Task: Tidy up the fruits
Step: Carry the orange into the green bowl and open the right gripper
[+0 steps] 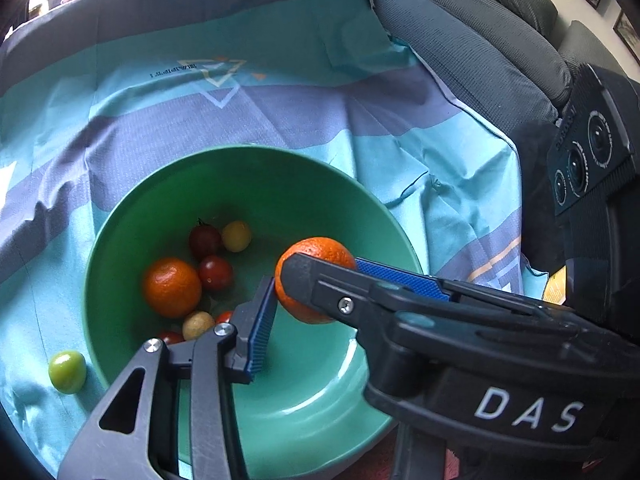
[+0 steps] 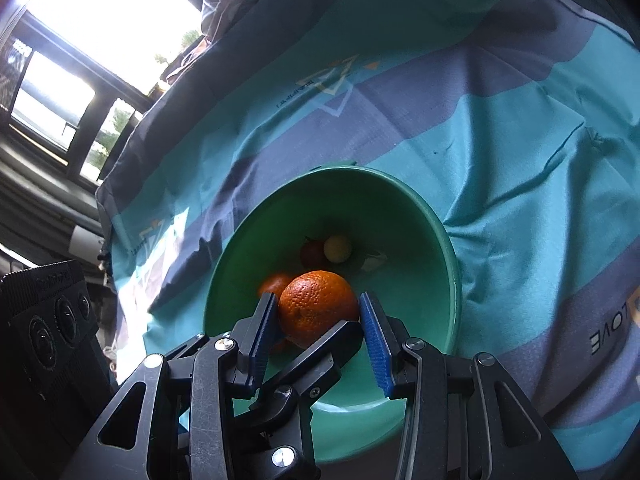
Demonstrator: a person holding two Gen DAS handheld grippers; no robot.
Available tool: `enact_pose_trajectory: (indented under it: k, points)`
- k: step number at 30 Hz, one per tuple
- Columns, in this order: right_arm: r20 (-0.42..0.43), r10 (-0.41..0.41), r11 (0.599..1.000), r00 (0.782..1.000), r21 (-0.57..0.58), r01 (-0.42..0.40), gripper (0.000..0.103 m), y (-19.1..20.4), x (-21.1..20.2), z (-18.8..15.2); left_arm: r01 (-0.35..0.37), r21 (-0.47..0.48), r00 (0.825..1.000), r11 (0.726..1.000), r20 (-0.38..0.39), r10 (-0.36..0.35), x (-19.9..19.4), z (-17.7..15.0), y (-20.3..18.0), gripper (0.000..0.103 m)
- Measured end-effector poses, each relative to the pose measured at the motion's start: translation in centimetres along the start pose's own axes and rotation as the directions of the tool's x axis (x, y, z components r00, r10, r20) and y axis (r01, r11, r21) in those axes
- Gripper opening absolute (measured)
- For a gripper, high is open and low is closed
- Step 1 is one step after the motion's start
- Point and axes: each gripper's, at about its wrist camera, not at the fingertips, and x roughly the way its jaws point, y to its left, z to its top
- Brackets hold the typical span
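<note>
The right tool (image 2: 320,322) is pinching an orange (image 2: 316,304) between its blue pads, hanging it just above the near inside of the green bowl (image 1: 248,152). The left tool (image 1: 316,308) is crowding the same orange: one pad is lying against its side, the other finger is hidden, so I cannot tell whether it is gripping. The step looks like dropping this orange into the bowl. Next, the pads need spreading low over the bare bottom, clear of the second orange (image 1: 172,286) and the small tomatoes (image 1: 215,273) further in. A green fruit (image 1: 67,372) is waiting outside on the cloth (image 1: 280,112).
</note>
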Motion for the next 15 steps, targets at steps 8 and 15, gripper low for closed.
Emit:
enact_pose_trajectory:
  k: [8, 15]
  points:
    - [-0.025, -0.062, 0.998, 0.998, 0.012, 0.062, 0.045, -0.1, 0.7, 0.0, -0.004, -0.042, 1.0, 0.999, -0.016, 0.003, 0.5, -0.3, 0.6, 0.045]
    - [0.064, -0.12, 0.99, 0.991, -0.071, 0.125, 0.045, 2.2, -0.5, -0.3, -0.01, -0.1, 1.0, 0.995, 0.024, 0.012, -3.4, -1.2, 3.2, 0.055]
